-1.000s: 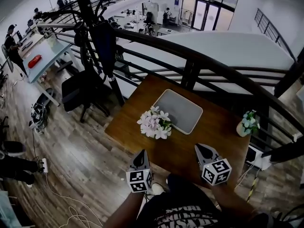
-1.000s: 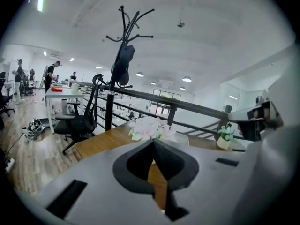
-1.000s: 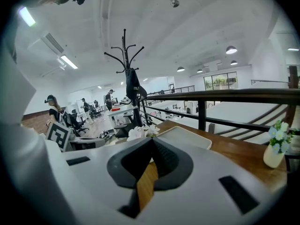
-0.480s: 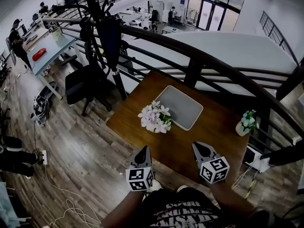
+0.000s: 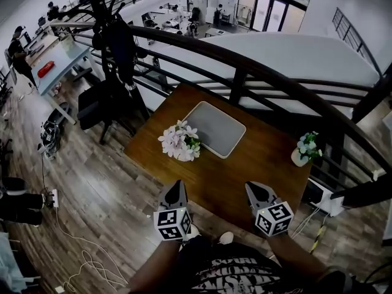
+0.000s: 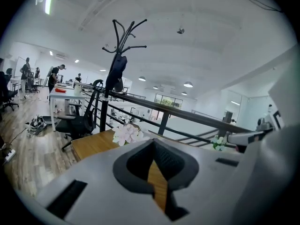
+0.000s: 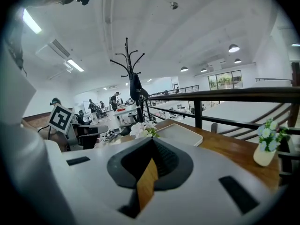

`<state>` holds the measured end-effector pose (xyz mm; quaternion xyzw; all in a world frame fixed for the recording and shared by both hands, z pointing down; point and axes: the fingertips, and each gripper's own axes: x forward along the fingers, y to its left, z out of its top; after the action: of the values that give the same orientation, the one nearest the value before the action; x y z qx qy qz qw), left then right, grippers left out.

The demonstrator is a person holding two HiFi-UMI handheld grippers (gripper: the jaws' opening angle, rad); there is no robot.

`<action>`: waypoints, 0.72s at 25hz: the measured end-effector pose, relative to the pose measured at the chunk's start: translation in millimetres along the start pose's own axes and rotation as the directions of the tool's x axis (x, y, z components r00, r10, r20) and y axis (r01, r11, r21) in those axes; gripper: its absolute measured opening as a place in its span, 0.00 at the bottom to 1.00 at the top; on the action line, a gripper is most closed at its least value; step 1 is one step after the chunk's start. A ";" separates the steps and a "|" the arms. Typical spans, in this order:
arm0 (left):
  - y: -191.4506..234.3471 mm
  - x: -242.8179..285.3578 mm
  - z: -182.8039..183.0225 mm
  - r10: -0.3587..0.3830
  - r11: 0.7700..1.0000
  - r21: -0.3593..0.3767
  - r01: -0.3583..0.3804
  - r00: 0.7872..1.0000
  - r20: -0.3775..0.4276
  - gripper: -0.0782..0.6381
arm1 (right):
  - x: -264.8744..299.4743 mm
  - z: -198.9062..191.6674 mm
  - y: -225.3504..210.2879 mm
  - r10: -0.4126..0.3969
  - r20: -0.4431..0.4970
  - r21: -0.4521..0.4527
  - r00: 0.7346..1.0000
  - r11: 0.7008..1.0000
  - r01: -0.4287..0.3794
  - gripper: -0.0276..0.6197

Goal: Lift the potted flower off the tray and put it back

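Pictured from overhead: a wooden desk (image 5: 260, 164) against a dark curved railing (image 5: 263, 75) on an office mezzanine. Near the desk's far edge, a flat grey tray (image 5: 215, 129) with nothing on it. Just beside the tray's left edge, towards the desk's left side, the potted flower (image 5: 179, 143), upright on bare wood with pale blooms spread wide; impossible to say whether pot and tray touch. By the desk's right edge, well apart from both, a small white vase (image 5: 302, 152) of pale flowers.

At the near edge, two hand-held tongs pointed towards the tray. Over the near-left corner, the left gripper (image 5: 177, 185), jaws pressed together and gripping nothing. Towards the near-right corner, the right gripper (image 5: 253, 188), likewise closed and empty, with only a thin strip of desk wood showing past the pads in its own view. Both well short of the potted flower.

Beyond the desk's left edge, a black coat stand (image 5: 113, 35) and an office chair (image 5: 92, 106) on plank flooring.
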<state>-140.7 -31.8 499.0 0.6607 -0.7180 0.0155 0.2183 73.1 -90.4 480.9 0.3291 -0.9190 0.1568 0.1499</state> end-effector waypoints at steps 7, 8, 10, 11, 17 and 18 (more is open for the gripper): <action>-41.7 -15.9 -7.3 -0.001 1.000 0.008 0.001 1.000 -0.004 0.12 | -29.9 -0.5 -9.6 0.026 0.027 0.010 0.999 1.000 -0.026 0.04; -46.4 -18.0 -8.0 0.000 1.000 0.010 0.000 1.000 -0.003 0.12 | -33.0 -1.0 -10.1 0.030 0.030 0.010 0.999 0.999 -0.031 0.04; -54.0 -22.4 -10.9 0.003 1.000 0.014 -0.003 1.000 -0.001 0.12 | -39.8 -3.9 -10.7 0.039 0.035 0.012 0.999 0.999 -0.039 0.04; -56.9 -24.4 -12.6 0.005 1.000 0.015 -0.005 1.000 0.000 0.12 | -43.3 -5.4 -10.8 0.043 0.037 0.013 0.998 0.999 -0.043 0.04; -68.8 -28.1 -23.8 0.018 1.000 0.018 -0.018 1.000 -0.007 0.12 | -52.7 -13.2 -17.6 0.060 0.038 0.015 0.998 0.998 -0.060 0.04; -71.0 -29.2 -25.5 0.020 1.000 0.019 -0.019 1.000 -0.009 0.12 | -54.3 -14.2 -18.2 0.063 0.038 0.016 0.997 0.998 -0.064 0.04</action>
<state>-64.5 -5.4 493.4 0.6557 -0.7233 0.0275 0.2151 127.5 -68.0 476.7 0.3039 -0.9303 0.1632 0.1249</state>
